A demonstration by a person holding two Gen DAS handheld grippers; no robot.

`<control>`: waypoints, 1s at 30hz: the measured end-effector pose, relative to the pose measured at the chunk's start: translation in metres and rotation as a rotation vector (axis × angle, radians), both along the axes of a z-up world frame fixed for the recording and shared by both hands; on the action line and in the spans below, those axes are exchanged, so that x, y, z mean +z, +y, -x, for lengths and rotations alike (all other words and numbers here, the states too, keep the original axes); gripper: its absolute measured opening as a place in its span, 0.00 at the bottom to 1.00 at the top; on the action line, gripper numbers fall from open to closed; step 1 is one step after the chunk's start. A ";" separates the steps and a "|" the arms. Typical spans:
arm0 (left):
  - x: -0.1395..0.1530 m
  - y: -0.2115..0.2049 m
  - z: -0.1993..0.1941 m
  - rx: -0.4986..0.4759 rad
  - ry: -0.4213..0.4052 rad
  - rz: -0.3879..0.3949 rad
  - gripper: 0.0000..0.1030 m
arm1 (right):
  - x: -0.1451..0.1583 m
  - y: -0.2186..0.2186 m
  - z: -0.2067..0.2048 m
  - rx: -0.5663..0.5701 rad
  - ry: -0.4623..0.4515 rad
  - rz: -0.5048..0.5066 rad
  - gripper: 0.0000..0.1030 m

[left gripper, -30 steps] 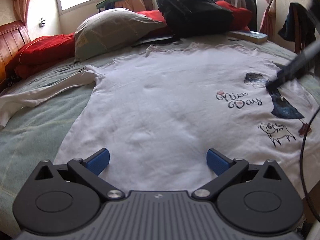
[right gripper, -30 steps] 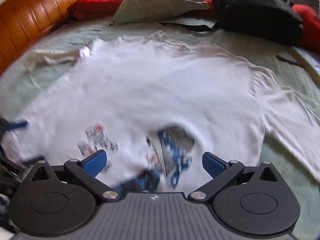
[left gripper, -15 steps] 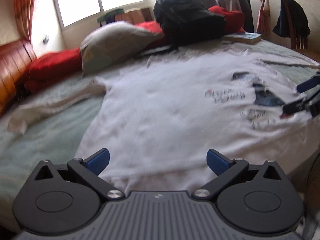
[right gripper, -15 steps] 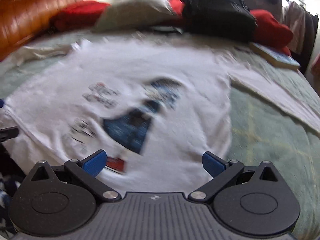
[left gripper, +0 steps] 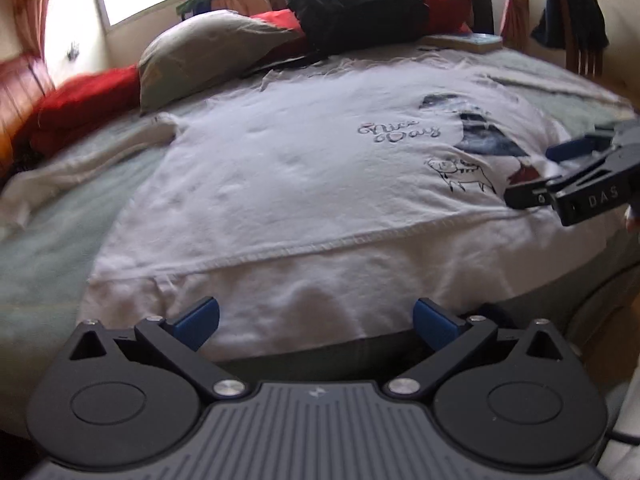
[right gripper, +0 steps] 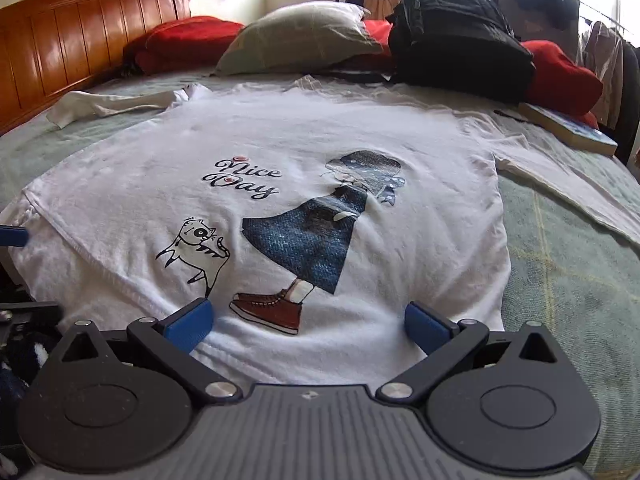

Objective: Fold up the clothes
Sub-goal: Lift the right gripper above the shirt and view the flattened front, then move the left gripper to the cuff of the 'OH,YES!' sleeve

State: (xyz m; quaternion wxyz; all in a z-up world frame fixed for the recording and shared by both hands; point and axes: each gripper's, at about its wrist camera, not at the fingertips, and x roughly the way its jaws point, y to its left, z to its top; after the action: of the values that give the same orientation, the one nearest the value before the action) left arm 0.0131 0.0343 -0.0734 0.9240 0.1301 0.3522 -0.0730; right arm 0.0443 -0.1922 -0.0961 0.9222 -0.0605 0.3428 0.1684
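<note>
A white long-sleeved shirt with a "Nice Day" print lies spread flat, print up, on the bed; it also shows in the right wrist view. Its hem faces me and hangs over the bed's near edge. My left gripper is open and empty, just in front of the hem at its left part. My right gripper is open and empty over the hem below the printed red shoe. It also shows at the right edge of the left wrist view.
A grey pillow, red cushions and a black backpack lie at the head of the bed. A book lies at the right. The green bedspread surrounds the shirt. A wooden headboard stands at the left.
Both grippers have drawn back from over the shirt to its hem at the near bed edge. The right gripper has swung from the shirt's chest to the bottom right. Both stay open.
</note>
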 end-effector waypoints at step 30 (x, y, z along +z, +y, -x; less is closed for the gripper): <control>0.013 0.060 -0.101 0.031 0.029 0.238 0.99 | 0.074 0.007 -0.098 0.016 0.061 -0.222 1.00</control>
State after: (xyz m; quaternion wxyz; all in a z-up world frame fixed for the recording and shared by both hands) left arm 0.1146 0.0942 -0.0600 0.9288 0.0131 0.3562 -0.1017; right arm 0.1428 -0.1847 -0.0221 0.9109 0.0446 0.3496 0.2146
